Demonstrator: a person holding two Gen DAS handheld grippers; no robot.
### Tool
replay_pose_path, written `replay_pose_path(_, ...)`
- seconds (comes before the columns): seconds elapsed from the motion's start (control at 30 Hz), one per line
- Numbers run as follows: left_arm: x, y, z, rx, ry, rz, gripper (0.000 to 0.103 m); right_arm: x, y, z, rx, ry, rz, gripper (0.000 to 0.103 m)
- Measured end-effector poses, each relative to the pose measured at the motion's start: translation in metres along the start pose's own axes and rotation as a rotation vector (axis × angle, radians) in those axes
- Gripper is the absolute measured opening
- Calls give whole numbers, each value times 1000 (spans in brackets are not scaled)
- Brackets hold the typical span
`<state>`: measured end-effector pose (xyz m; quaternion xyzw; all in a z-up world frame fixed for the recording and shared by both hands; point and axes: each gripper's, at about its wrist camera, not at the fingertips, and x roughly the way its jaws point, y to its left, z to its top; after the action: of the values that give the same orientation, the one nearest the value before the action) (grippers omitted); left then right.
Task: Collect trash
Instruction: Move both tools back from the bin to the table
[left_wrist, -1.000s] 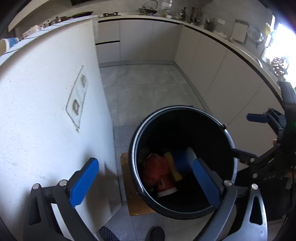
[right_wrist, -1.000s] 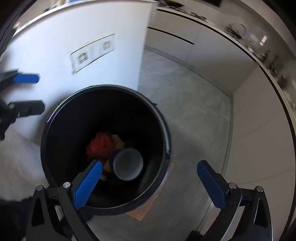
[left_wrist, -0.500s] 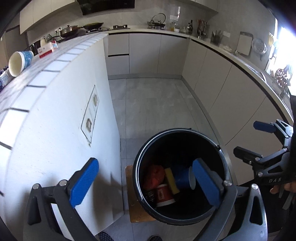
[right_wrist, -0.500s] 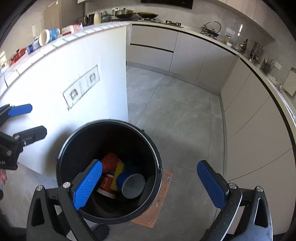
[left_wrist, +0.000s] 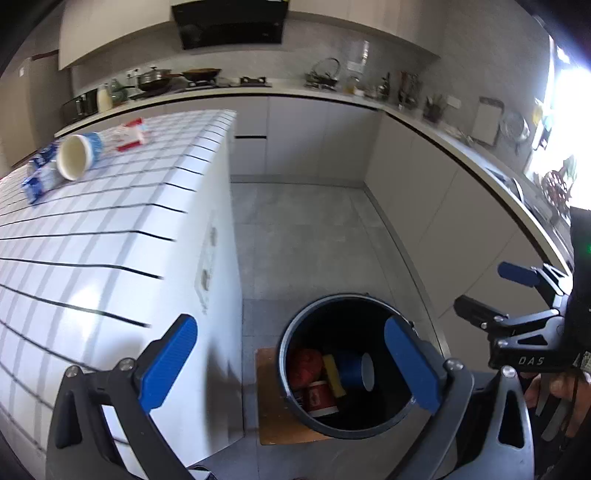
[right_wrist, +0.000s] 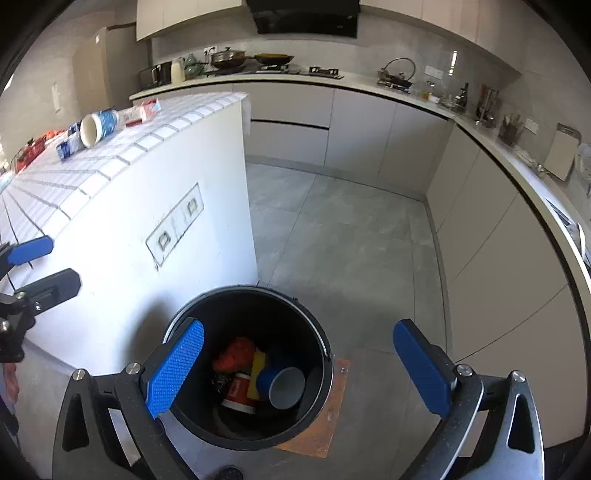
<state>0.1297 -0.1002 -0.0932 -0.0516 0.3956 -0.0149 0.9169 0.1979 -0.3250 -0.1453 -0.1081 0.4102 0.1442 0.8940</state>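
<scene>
A black round bin (left_wrist: 295, 332) (right_wrist: 317, 332) stands on the floor beside the white tiled island (left_wrist: 92, 236) (right_wrist: 122, 162). Inside lie a blue cup (left_wrist: 354, 371) (right_wrist: 282, 386), a red cup (left_wrist: 321, 398) (right_wrist: 240, 393), a yellow sponge (left_wrist: 332, 374) (right_wrist: 256, 373) and a crumpled red wrapper (left_wrist: 304, 363) (right_wrist: 236, 354). On the island top lie a tipped blue-and-white cup (left_wrist: 77, 155) (right_wrist: 98, 127) and blue and red packets (left_wrist: 38, 177) (right_wrist: 142, 110). My left gripper (left_wrist: 288, 363) and my right gripper (right_wrist: 295, 369) are both open, empty, high above the bin.
A brown board (left_wrist: 273, 424) (right_wrist: 328, 413) lies under the bin. Grey cabinets (left_wrist: 424, 192) (right_wrist: 480, 229) with a cluttered worktop run along the back and right. Grey tiled floor (left_wrist: 303, 236) (right_wrist: 351, 229) stretches between. A hand (left_wrist: 565, 387) holds the right gripper.
Both grippers have risen away from the bin, which now looks smaller and lower. The island top with its cup and packets has come into view. Both stay open.
</scene>
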Motion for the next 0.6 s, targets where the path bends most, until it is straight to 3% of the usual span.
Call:
replay_pose_path(0.23, -34, 42, 8, -47, -64, 100, 102, -25, 22, 23, 43, -58, 47, 103)
replay_pose_path(0.43, -61, 88, 13, -84, -121, 184, 103, -37, 64, 47, -4, -105, 109, 103)
replay_pose_path(0.6, -77, 139, 12, -157, -149, 212, 102, -37, 105, 67, -46, -128, 155, 103)
